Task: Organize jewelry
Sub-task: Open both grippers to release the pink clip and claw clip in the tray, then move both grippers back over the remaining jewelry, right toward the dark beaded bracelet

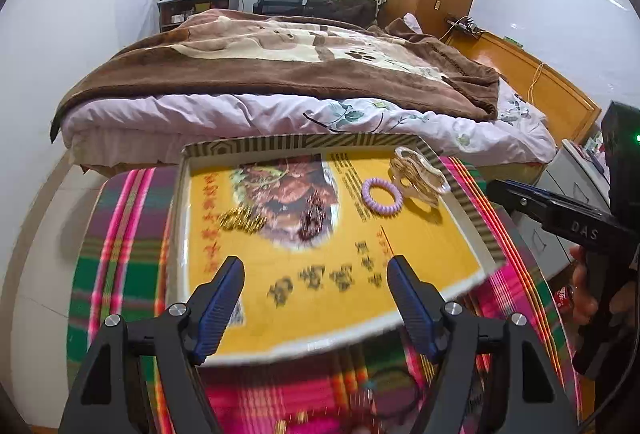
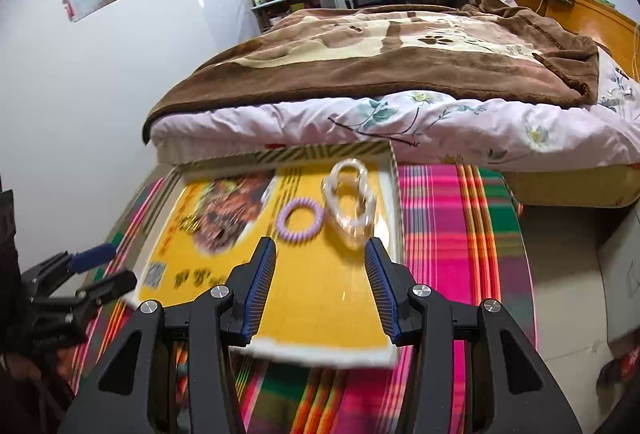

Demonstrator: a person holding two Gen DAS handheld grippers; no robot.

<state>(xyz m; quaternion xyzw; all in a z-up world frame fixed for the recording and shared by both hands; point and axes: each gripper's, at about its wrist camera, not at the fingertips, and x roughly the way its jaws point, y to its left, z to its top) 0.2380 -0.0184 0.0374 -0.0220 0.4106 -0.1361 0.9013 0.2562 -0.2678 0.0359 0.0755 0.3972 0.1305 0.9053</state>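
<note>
A shallow yellow box lid (image 1: 448,258) (image 2: 320,298) lies on a striped cloth. In it lie a purple coil bracelet (image 1: 382,195) (image 2: 300,220), a clear amber chain bracelet (image 1: 418,173) (image 2: 350,201), a gold chain (image 1: 242,220) (image 2: 190,224) and a dark beaded piece (image 1: 312,220). My left gripper (image 1: 316,270) is open and empty above the lid's near part. My right gripper (image 2: 320,254) is open and empty just short of the purple and clear bracelets. The right gripper also shows in the left wrist view (image 1: 560,209), and the left gripper shows in the right wrist view (image 2: 100,266).
The lid sits on a round table with a pink, green and orange plaid cloth (image 1: 120,234) (image 2: 452,226). A bed with a brown blanket (image 1: 280,65) (image 2: 380,53) stands right behind it. Blurred small items (image 1: 372,394) lie on the cloth near my left gripper. A grey cabinet (image 1: 568,185) stands at the right.
</note>
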